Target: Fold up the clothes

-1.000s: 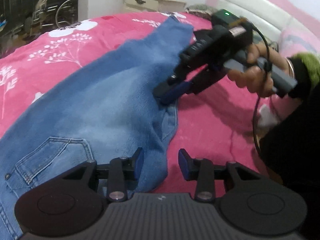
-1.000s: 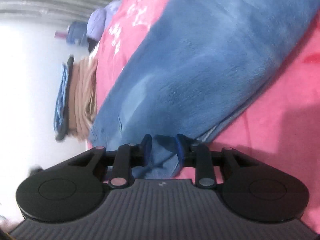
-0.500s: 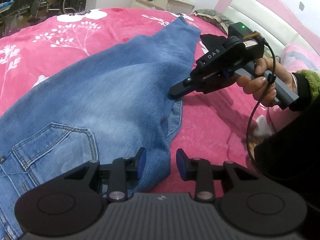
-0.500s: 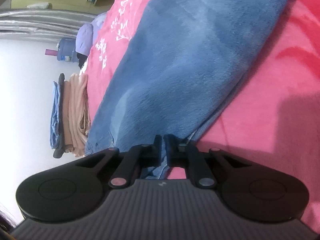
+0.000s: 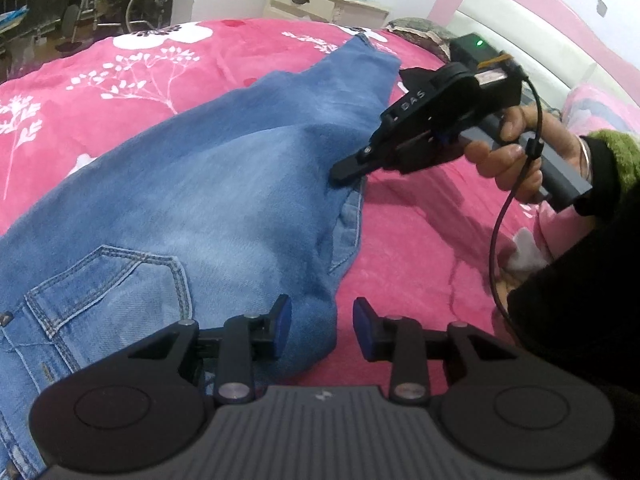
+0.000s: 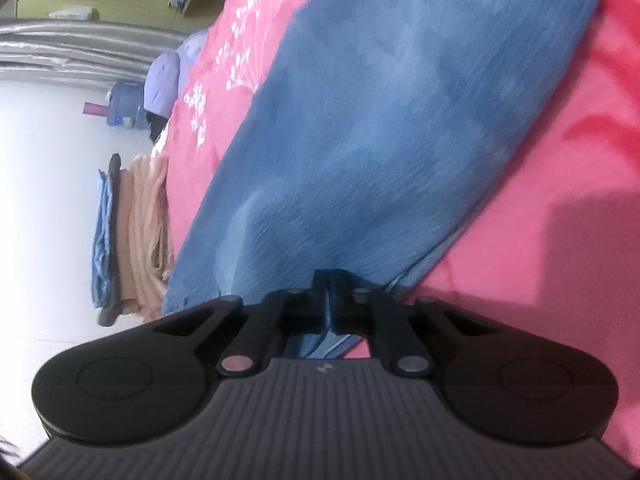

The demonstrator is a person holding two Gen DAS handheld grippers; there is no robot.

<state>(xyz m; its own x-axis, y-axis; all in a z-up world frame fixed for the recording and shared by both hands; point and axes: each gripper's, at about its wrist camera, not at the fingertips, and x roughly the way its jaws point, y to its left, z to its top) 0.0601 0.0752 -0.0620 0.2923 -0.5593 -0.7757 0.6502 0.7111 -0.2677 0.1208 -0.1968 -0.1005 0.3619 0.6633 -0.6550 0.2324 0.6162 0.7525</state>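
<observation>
I have the jeans (image 5: pixel 208 200) spread across the pink flowered bedspread (image 5: pixel 408 248), waistband and back pocket (image 5: pixel 108 292) near me on the left, the leg running away toward the far right and the headboard (image 5: pixel 516 32). The fabric lies mostly flat, which I judge makes the long edge easy to pick up for a lengthwise fold.

My right gripper (image 6: pixel 330 300) is pinched fully together on the right-hand edge of the jeans, roughly midway along the leg; a thin strip of denim shows between its jaws in the right wrist view. In the left wrist view I see the same tool from outside, its tip (image 5: pixel 344 170) pressed to the seam, with the person's hand (image 5: pixel 516 148) wrapped around the handle. I hold it there, I think, so the edge can be lifted without the cloth sliding off.

My left gripper (image 5: pixel 320 330) sits nearer, at the same edge close to the seat. Its jaws stand at a narrow gap with a fold of denim between them; the left pad (image 5: pixel 282 330) touches the cloth, but the right pad (image 5: pixel 362 334) stands clear, so nothing is gripped yet. I judge it needs to pinch there before both ends of this edge can be carried over to the left.

A stack of folded clothes (image 6: pixel 128 236) rests at the bed's far edge.
</observation>
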